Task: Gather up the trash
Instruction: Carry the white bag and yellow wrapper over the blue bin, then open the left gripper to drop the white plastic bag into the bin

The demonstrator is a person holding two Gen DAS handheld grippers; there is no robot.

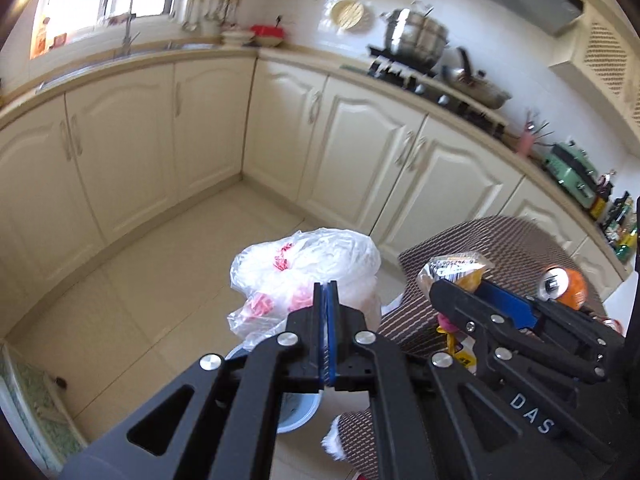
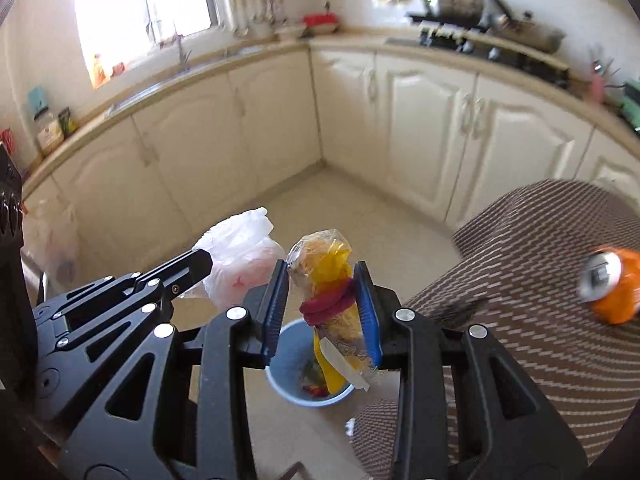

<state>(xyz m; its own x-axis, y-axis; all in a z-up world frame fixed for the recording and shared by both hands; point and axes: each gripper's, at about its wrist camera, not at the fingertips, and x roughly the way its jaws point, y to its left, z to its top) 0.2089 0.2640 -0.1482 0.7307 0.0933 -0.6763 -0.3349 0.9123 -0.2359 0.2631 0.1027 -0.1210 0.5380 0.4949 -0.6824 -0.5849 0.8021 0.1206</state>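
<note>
- The left claw [image 1: 327,286] is clenched, its blue pads pressed together on a pinch of a crumpled white plastic bag [image 1: 308,272] with red print.
- The bag bulges out past the fingertips and hangs in the air above the pale tiled floor [image 1: 168,264].
- In the right wrist view the same white plastic bag [image 2: 240,264] shows to the left, beyond the tip of the left claw [image 2: 200,264].
- The right claw [image 2: 322,292] is grasping a clear wrapper [image 2: 328,280] with yellow contents and a dark red band round its middle; the blue pads press on both sides of it.
- The wrapper stands roughly upright between the pads, its top poking above the fingertips and its lower end hanging down below them.
- Under the right claw a light blue bin [image 2: 288,360] stands on the floor, with bits of coloured trash already lying in its bottom.
- From the left wrist view only a part of that light blue bin [image 1: 298,412] shows, below the left claw.
- The right claw [image 1: 460,284] and its wrapper [image 1: 456,270] appear on the right of the left wrist view.
- An orange drinks can [image 2: 612,284] lies on its side on a brown striped cushioned seat [image 2: 520,264] to the right, well apart from both claws.
- Cream kitchen cabinets [image 1: 360,132] meet in a corner behind, under a counter [image 1: 280,54] that carries a steel pot [image 1: 416,36] on a stove.
</note>
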